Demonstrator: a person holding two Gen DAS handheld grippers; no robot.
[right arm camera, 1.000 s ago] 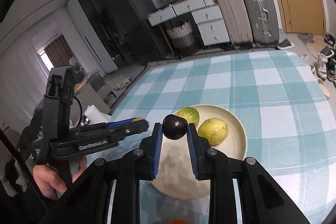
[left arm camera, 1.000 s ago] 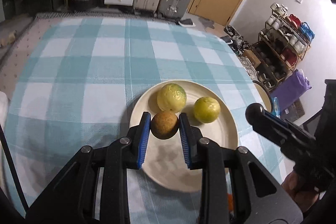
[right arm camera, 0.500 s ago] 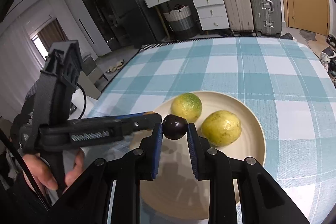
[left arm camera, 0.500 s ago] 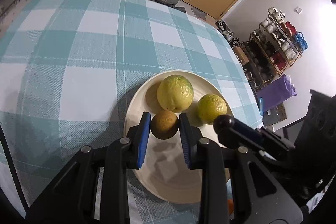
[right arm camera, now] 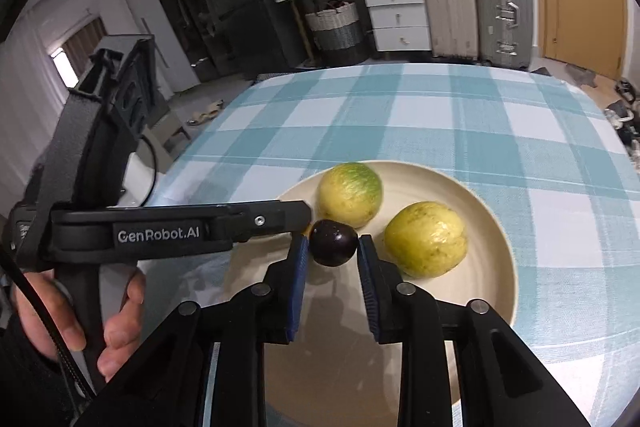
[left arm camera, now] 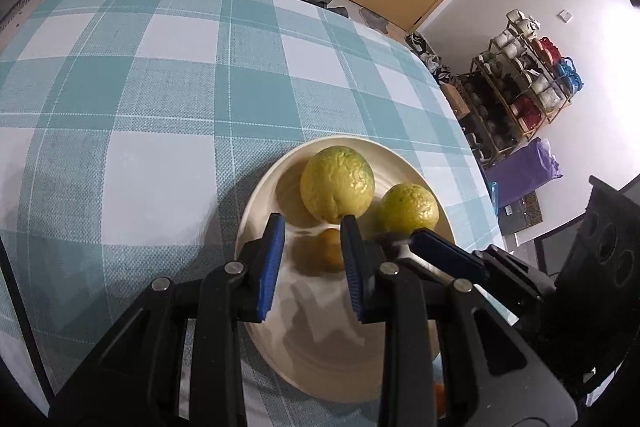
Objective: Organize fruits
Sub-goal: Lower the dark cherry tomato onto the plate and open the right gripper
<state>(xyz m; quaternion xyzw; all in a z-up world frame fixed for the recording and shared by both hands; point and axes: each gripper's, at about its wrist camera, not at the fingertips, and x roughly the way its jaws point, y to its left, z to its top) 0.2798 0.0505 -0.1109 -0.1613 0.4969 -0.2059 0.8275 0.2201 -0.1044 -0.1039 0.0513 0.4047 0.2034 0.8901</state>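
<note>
A cream plate (left arm camera: 320,359) (right arm camera: 492,227) on the checked tablecloth holds two yellow-green citrus fruits (left arm camera: 337,183) (left arm camera: 409,209) (right arm camera: 349,194) (right arm camera: 426,239). My left gripper (left arm camera: 312,239) is open; a small brown-orange fruit (left arm camera: 330,247) lies on the plate between and below its fingers, no longer gripped. My right gripper (right arm camera: 333,247) is shut on a dark purple plum (right arm camera: 333,242), held just over the plate next to the left gripper's fingertip (right arm camera: 296,215). The right gripper's finger (left arm camera: 440,251) reaches in from the right in the left wrist view.
The teal and white checked tablecloth (left arm camera: 160,87) covers a table. Suitcases (right arm camera: 500,11), white drawers (right arm camera: 396,15), a basket (right arm camera: 336,27) and a door stand behind. A shoe rack (left arm camera: 520,83) stands to the right of the table.
My left gripper has opened and let the brown fruit down onto the plate. My right gripper with the plum has come lower and closer over the plate.
</note>
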